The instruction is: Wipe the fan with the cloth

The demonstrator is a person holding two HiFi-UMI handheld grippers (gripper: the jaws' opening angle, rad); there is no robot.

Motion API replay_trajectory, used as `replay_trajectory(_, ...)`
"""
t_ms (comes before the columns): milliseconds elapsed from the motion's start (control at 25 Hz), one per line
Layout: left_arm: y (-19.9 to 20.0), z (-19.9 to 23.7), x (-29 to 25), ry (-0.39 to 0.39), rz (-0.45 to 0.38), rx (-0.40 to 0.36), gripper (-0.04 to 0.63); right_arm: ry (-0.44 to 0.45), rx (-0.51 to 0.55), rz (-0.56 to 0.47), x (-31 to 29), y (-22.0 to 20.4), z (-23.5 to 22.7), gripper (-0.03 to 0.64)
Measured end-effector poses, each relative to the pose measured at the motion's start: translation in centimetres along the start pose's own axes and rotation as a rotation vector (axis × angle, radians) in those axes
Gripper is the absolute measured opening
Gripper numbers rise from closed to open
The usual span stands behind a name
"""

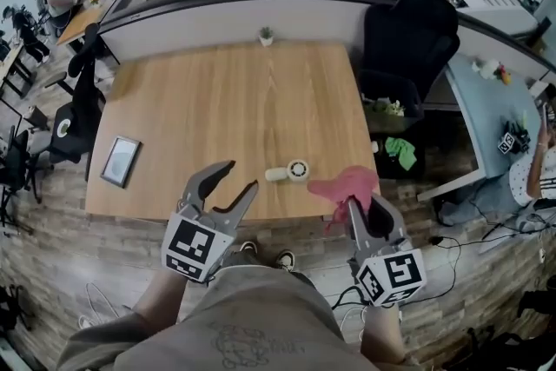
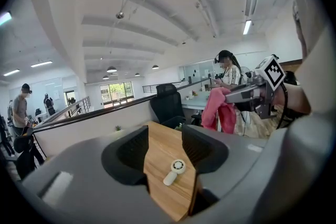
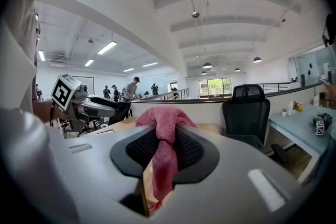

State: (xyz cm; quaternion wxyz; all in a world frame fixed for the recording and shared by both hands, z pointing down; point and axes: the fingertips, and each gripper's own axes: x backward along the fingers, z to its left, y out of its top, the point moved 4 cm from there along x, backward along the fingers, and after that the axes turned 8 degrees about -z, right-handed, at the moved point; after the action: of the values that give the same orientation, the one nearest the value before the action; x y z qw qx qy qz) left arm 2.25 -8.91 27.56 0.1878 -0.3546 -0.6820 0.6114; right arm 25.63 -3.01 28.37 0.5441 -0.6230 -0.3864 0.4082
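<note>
Beyond parted jaws of left gripper (image 1: 244, 173), fan (image 1: 289, 172)

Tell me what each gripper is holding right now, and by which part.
The right gripper pinches the pink cloth at a bunched fold, rest hanging loose. The left gripper is open and empty. The fan lies on the table.

cloth (image 1: 346, 184) partly hidden by right claw (image 1: 366, 208), person (image 1: 534, 174) cut off at right edge
</note>
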Motion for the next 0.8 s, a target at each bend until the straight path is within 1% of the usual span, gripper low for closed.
replay_trajectory(320,-2.5,1.1,-2.0,-0.046,0.049,0.042,0.201,-0.012,-0.026,0.051,-2.2,-1.5,0.1,0.089)
replay_trajectory(440,-3.9,1.3,-3.0,-0.067,0.075,0.044,0.202,-0.008,-0.035,0.068,-3.3,-2.3,0.0,0.089)
replay_trajectory(560,-5.7,1.3,-4.5,-0.095,0.117,0.036,0.21,-0.011,-0.062,0.087,-4.3,-3.2,-0.5,0.089)
replay_trajectory(600,-6.3,1.2,-5.0,-0.105,0.133,0.029,0.236,-0.014,-0.073,0.091,-4.5,-3.4,-0.6,0.089)
replay_trajectory(680,-7.5,1.4,-5.8,-0.117,0.167,0.023,0.242,-0.016,-0.083,0.101,-5.1,-3.8,-0.6,0.089)
replay_trajectory(800,-9.4,1.9,-6.6,-0.127,0.208,0.057,0.242,-0.015,-0.091,0.122,-6.6,-4.9,-0.8,0.089)
